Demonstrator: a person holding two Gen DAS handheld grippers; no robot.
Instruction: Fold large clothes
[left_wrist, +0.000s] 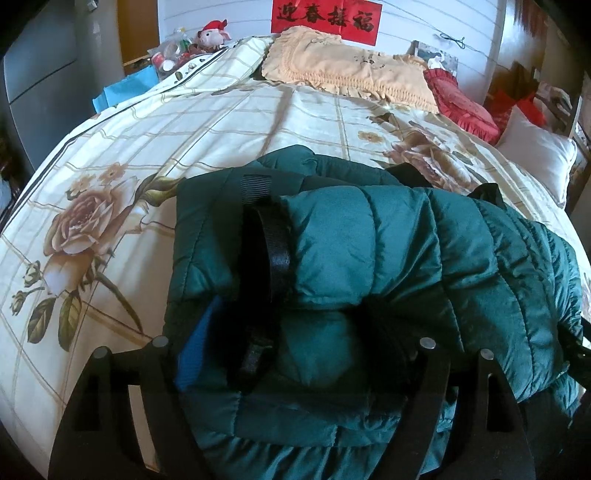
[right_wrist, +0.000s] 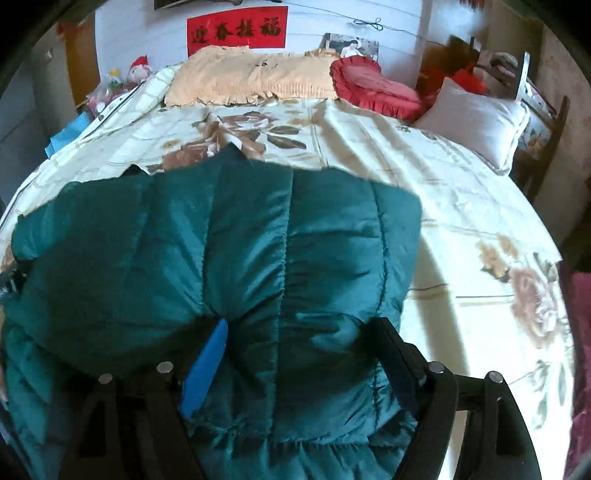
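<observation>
Jacket: green quilted, bunched on the bed, filling the space between and ahead of both grippers.
Left gripper: fingers spread wide, jacket padding between them; whether they pinch it cannot be told.
Right gripper: fingers spread around a thick fold of the jacket, blue pad pressed against the cloth.
Left view only: black webbing strap looped over the jacket, just ahead of the gripper.
Right view only: white pillow, far ahead to the right.
Both views: red banner on the far wall, black Chinese characters; beige pillow; red cushion.
</observation>
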